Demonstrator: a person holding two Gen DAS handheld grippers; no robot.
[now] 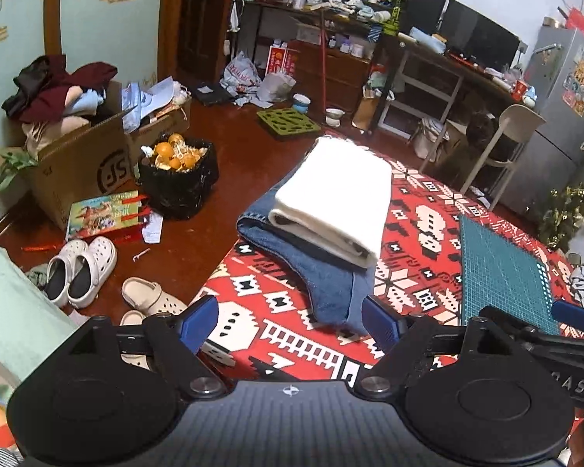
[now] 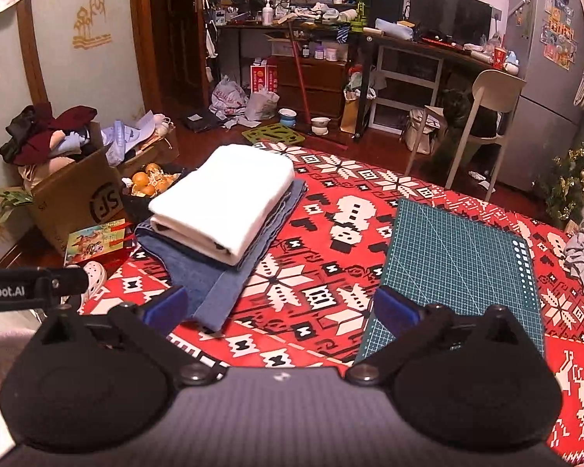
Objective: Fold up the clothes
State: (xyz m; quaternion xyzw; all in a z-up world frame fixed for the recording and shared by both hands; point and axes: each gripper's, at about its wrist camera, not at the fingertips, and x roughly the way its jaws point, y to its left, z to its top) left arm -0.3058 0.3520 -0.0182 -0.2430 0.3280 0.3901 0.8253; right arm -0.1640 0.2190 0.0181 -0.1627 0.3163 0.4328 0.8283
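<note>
Red patterned cloth [image 2: 323, 257] covers the surface; mid-frame, one white folded garment [image 2: 222, 202] lies on one folded pair of jeans [image 2: 214, 284]. At left, one cardboard box [image 2: 74, 198] holds clothes. Left gripper [image 1: 290, 317] and right gripper [image 2: 280, 307] are spread, empty.

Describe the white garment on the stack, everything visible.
The white garment is folded into a thick, neat rectangle of soft, plain cloth, with layered edges and a dark patch showing at its near end. It lies flat on top of folded jeans, which stick out beneath it toward the camera. The stack sits at the left corner of the red patterned cloth, apart from the green mat. Neither gripper touches it; both sets of fingers are open short of the stack.
</note>
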